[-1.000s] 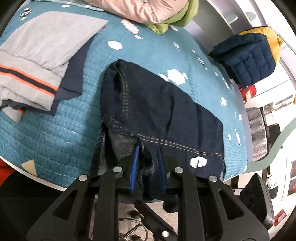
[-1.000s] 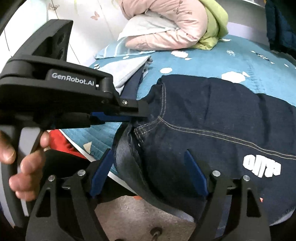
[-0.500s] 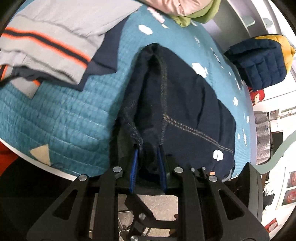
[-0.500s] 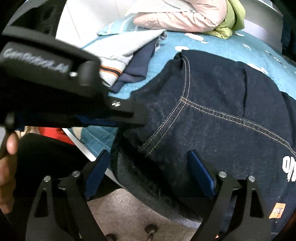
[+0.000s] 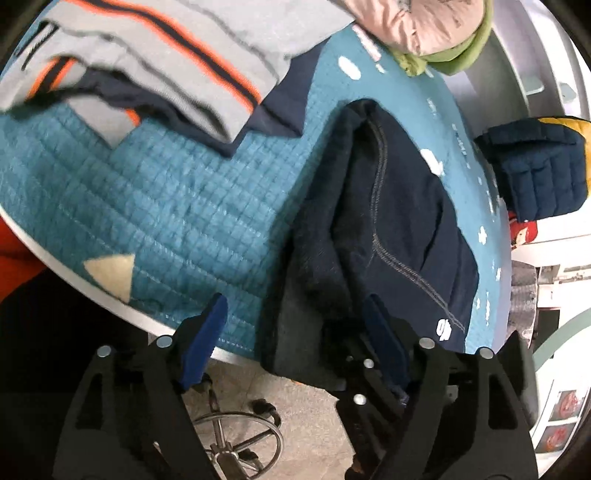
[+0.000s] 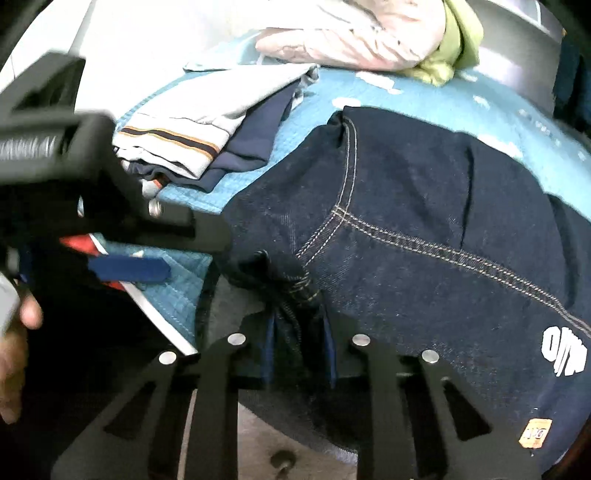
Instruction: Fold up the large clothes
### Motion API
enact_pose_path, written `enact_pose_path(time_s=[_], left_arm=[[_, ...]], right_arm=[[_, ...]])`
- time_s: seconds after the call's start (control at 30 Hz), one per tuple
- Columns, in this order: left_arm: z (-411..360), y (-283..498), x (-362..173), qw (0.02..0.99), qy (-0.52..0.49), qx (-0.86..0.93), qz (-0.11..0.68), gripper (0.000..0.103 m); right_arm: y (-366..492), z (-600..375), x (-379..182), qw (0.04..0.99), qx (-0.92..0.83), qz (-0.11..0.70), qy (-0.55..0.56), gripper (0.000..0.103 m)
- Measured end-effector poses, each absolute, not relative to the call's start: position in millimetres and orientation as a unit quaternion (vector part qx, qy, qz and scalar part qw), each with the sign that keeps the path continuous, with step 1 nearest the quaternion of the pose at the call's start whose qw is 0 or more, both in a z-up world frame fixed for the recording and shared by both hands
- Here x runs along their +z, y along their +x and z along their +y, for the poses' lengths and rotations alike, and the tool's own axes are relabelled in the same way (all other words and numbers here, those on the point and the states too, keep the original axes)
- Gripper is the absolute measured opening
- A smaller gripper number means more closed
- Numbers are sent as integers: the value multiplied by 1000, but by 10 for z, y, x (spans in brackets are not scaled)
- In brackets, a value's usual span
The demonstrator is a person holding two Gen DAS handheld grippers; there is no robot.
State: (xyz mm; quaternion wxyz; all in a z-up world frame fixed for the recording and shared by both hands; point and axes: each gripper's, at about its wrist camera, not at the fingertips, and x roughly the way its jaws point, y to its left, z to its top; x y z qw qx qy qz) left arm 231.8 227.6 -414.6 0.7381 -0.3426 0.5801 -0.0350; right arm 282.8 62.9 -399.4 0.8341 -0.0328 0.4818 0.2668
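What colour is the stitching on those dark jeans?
Pale tan stitching on dark navy jeans; clearest in the right wrist view.

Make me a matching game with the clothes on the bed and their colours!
Things:
1. jeans
2. puffy jacket
3. striped top
4. bedspread

Colours:
A. grey with orange and navy stripes
B. teal with white shapes
C. dark blue with pale stitching
D. pink

Pairs: 1-C, 2-D, 3-A, 4-B
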Motion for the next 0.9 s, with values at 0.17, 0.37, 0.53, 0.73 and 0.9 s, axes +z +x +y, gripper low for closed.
enact_pose_path(time_s=[0.17,0.37,0.53,0.73,0.9], left_arm=[[2088,2336,-4278,720,-357,-51,593,71],[1971,2354,-4134,738,-337,-78,580,27],[1931,2365,-4015,737,-350,-94,570,23],[1874,2411,-3865,737,-365,-117,557,21],[1870,2380,-3453,773,-368,-141,497,48]], right_arm=[[2782,496,-3955,819,301,489,12,43],[2514,517,-3953,826,315,467,-10,58],[2523,613,-3912,835,309,455,-30,62],[2636,563,-3887,845,278,455,-38,16],[2648,240,-3599,858,281,429,24,11]])
